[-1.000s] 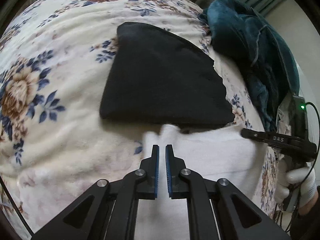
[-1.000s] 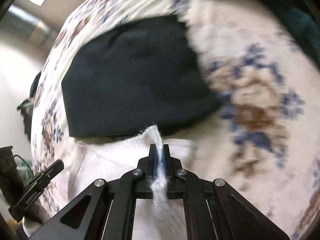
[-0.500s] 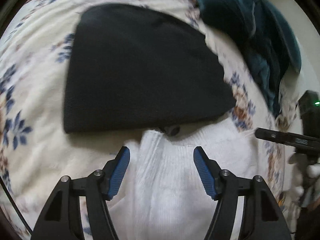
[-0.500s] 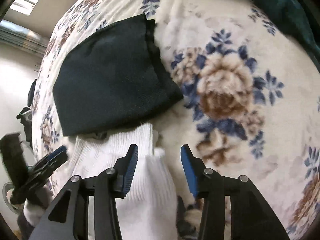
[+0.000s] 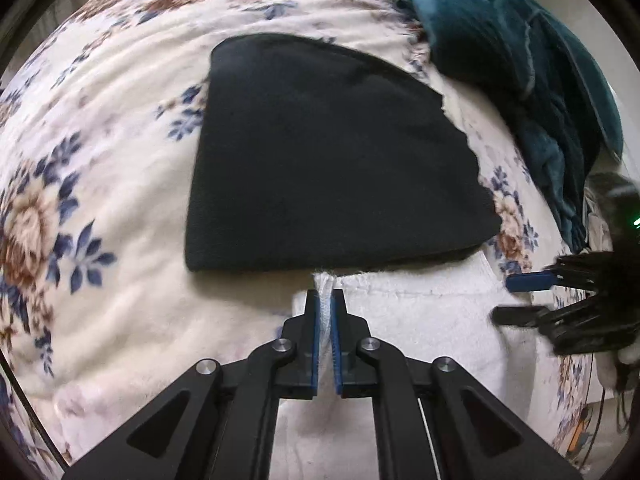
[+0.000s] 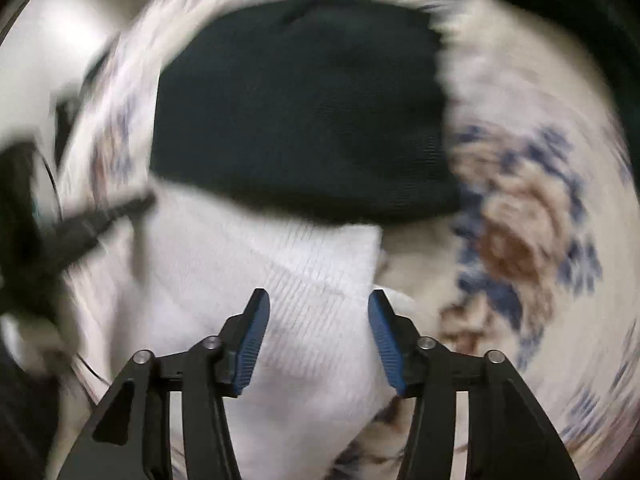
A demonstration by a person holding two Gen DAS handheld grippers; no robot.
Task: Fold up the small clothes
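A white knit garment (image 5: 412,320) lies on a floral blanket (image 5: 100,200), just in front of a folded black garment (image 5: 332,160). My left gripper (image 5: 325,300) is shut on the white garment's far left edge, pinching a fold of white cloth between the blue pads. In the right wrist view, which is blurred, the white garment (image 6: 280,280) lies under my right gripper (image 6: 318,304), which is open and empty above the ribbed edge. The black garment (image 6: 304,108) lies beyond. The right gripper also shows open at the right of the left wrist view (image 5: 520,296).
A teal blanket or garment (image 5: 520,72) is heaped at the far right of the bed. The bed's right edge drops off past the white garment. The left gripper's body (image 6: 52,240) shows at the left of the right wrist view.
The left gripper was open half a second ago and has now shut on the white garment's edge. The right gripper let go earlier and stays open, swinging over the garment.
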